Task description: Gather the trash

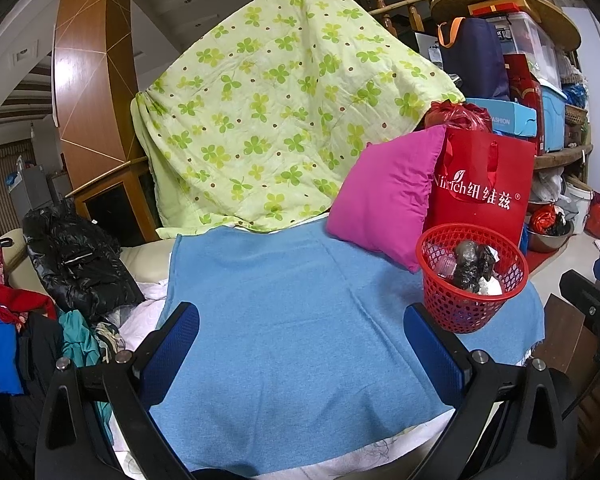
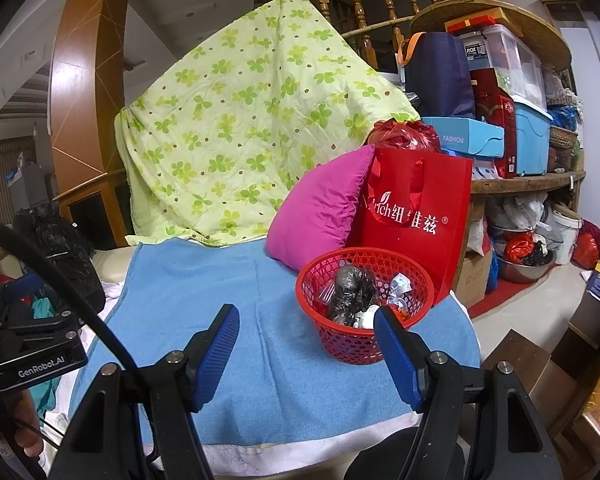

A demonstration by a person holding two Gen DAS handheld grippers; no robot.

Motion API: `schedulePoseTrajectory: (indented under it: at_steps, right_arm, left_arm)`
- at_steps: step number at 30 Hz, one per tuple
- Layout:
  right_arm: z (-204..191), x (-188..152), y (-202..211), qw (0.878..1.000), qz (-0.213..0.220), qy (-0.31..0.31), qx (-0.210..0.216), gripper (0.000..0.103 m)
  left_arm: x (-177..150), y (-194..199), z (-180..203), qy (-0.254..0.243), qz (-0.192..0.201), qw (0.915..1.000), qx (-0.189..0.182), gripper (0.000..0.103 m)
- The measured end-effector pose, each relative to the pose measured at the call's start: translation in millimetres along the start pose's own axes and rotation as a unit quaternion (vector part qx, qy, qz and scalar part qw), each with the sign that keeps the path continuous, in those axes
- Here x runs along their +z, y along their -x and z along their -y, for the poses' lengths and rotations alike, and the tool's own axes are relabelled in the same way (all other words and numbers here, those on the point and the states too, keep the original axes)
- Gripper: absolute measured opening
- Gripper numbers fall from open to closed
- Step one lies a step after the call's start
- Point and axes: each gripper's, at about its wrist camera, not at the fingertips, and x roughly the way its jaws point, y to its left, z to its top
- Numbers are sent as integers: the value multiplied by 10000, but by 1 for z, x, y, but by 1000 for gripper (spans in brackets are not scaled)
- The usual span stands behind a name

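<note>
A red mesh basket [image 1: 472, 280] [image 2: 364, 304] stands at the right end of a blue towel [image 1: 292, 320] [image 2: 228, 304]. It holds a crumpled black bag [image 1: 470, 266] [image 2: 350, 294], white paper scraps [image 2: 398, 285] and other wrappers. My left gripper [image 1: 300, 316] is open and empty, held over the towel to the left of the basket. My right gripper [image 2: 306, 316] is open and empty, just in front of the basket; its right finger [image 2: 396, 356] overlaps the basket's near rim. The left gripper's body shows in the right wrist view [image 2: 28, 344].
A pink cushion [image 1: 384, 196] [image 2: 320, 208] and a red paper bag [image 1: 484, 184] [image 2: 412, 216] stand behind the basket. A green clover quilt [image 1: 276, 112] hangs at the back. Black jacket and clothes [image 1: 76, 264] lie left. Cluttered shelves [image 2: 520, 120] and floor lie right.
</note>
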Motion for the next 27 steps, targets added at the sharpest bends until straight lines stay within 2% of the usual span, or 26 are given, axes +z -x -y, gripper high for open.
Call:
schedulePoseTrajectory:
  at_steps: [27]
  right_arm:
    - [1, 2, -2, 10000, -10, 49, -49, 73]
  left_arm:
    - [1, 0, -1, -5, -69, 10000, -42, 102]
